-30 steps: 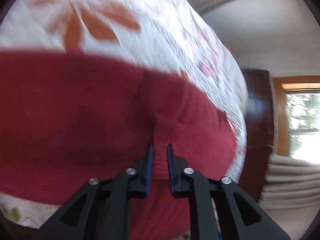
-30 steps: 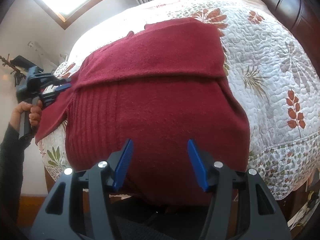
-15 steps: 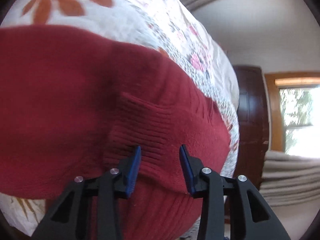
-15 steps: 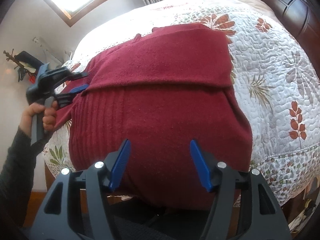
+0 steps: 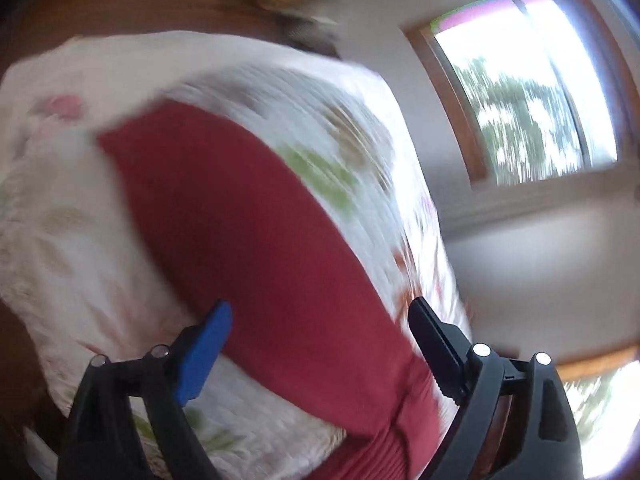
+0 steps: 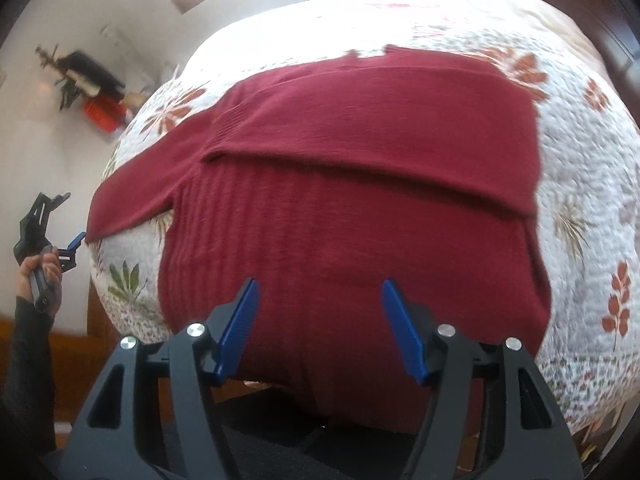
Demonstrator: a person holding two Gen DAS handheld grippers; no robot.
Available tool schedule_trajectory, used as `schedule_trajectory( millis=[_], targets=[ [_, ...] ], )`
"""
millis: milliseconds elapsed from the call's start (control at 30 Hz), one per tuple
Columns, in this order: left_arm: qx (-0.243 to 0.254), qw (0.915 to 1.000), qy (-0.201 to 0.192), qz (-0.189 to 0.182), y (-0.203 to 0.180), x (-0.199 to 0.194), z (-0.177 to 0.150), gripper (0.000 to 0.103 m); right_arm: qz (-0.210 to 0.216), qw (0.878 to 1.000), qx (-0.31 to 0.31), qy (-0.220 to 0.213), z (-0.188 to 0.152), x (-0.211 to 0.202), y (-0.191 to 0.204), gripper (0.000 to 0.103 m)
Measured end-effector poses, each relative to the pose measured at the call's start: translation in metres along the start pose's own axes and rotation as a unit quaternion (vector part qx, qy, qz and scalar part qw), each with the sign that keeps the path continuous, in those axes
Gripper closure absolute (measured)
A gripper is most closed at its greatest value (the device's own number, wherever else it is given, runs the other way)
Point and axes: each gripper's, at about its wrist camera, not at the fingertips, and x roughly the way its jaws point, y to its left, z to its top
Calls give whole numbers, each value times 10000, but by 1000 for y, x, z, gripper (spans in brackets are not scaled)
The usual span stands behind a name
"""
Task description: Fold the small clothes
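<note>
One red sweater (image 6: 352,208), one floral quilt (image 6: 592,184), two grippers, one window (image 5: 524,100).

Sweater (image 6: 352,208): dark red, ribbed vertical lines on lower body. Quilt (image 6: 592,184): white, stitched, rust-orange leaf sprigs, green leaves, small floral border at edge. Right tool (image 6: 318,322): black frame, blue pads, silver bolts. Left tool (image 5: 320,344): black, one blue pad visible. Sleeve (image 6: 24,368): dark grey. Window frame (image 5: 452,92): orange-brown wood.

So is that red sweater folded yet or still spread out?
Partly folded: the red sweater has its top part laid down across its body, one sleeve sticking out sideways.
</note>
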Motion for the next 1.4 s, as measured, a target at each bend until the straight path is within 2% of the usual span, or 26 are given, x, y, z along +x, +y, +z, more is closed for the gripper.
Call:
schedule_trajectory(
  millis=[100,167,333,467,500,533,567,600,633,700,833,967,1033,1100,1167,1267,1400],
  targets=[
    [-637,9976,-223,-131,39,-13,24,13,18,9997,-244,75,5,5,19,38],
    [-846,9959,-239,-200,53,-11,34,13,29,9994,-326,99,7,7,26,37],
    [-1018,9947,-161,-20,77,7,66,13,-28,9990,-430,113,9,9,38,36],
    [-1056,9942,-188,75,88,13,78,15,-74,9993,-356,103,8,8,38,36],
    [-1071,9938,-270,136,88,12,80,24,-85,9994,-335,98,7,7,38,35],
    [-1058,9936,-333,200,92,10,85,44,-100,9995,-303,88,6,7,38,35],
    [-1036,9932,-419,337,93,9,87,56,-107,9995,-277,82,5,6,37,35],
    [-1061,9927,-462,336,96,8,87,74,-110,9996,-251,73,5,6,37,35],
    [-1105,9924,-476,263,99,9,88,87,-117,9997,-214,55,4,4,35,35],
    [-1150,9916,-509,317,104,9,87,94,-121,9998,-153,14,3,2,32,35],
    [-1057,9916,-648,371,100,5,86,95,-140,9998,-77,-85,3,-5,25,35],
    [-619,9948,-804,32,61,-13,80,95,-147,9997,-7,-189,3,-12,17,35],
    [-216,9958,-879,-140,28,-25,75,95,-139,9996,47,-228,1,-15,12,35],
    [417,9943,-927,-322,-17,-36,65,95,-114,9996,105,-244,0,-16,8,35],
    [1050,9887,-931,-520,-66,-44,51,95,-64,9995,178,-269,-2,-17,3,35],
    [1859,9750,-879,-841,-132,-48,22,95,6,9990,274,-339,-4,-21,-3,35],
    [2674,9543,-451,-1256,-208,-26,-35,95,168,9975,513,-457,-6,-27,-17,35]
  ],
)
